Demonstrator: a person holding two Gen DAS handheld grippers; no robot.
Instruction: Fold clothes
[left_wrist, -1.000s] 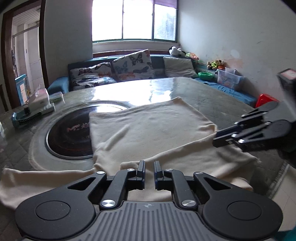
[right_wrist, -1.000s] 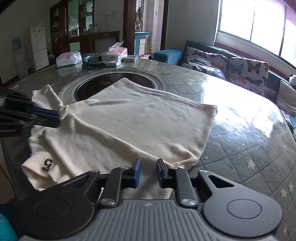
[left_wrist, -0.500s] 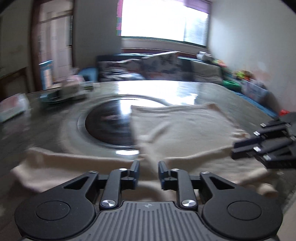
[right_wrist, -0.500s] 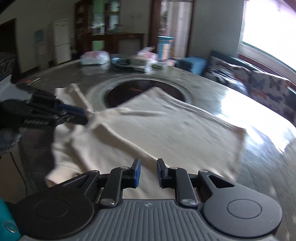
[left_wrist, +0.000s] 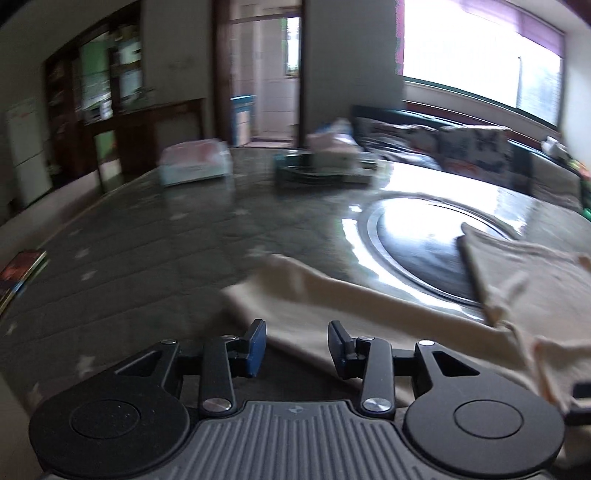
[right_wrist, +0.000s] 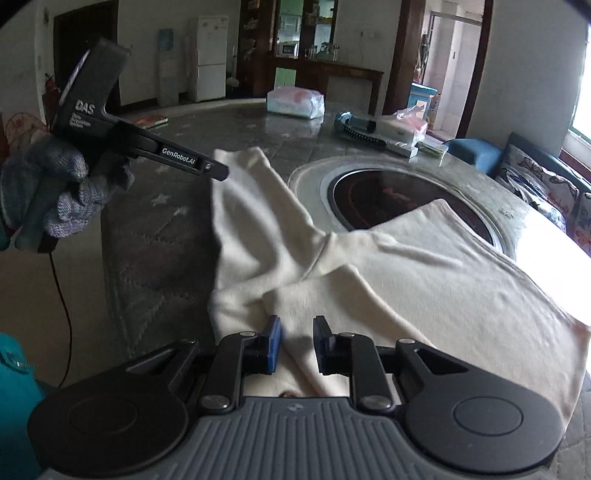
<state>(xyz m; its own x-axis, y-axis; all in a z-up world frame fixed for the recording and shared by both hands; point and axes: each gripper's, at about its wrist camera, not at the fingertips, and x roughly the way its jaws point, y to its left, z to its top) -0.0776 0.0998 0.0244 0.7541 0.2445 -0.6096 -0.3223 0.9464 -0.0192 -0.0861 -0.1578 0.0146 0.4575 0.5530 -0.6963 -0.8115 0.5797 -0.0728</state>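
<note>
A cream long-sleeved top (right_wrist: 424, 280) lies on the round table, partly over the dark centre disc. One sleeve (right_wrist: 255, 206) stretches out to the left. In the left wrist view the sleeve (left_wrist: 332, 306) lies just ahead of my left gripper (left_wrist: 297, 345), which is open and empty above the sleeve's end. My right gripper (right_wrist: 297, 345) is open and empty over the folded near edge of the top. The left gripper also shows in the right wrist view (right_wrist: 218, 171), held in a gloved hand above the sleeve's cuff.
The dark disc (right_wrist: 399, 199) sits in the grey quilted table (left_wrist: 147, 258). Tissue packs (right_wrist: 295, 101), a brush (right_wrist: 354, 127) and boxes stand at the far side. A book (left_wrist: 18, 277) lies at the left edge. A sofa with cushions (left_wrist: 472, 155) is behind.
Both grippers have opened wider. The left gripper has swung left along the sleeve toward its end. The right gripper has turned left and come closer over the near edge of the top.
</note>
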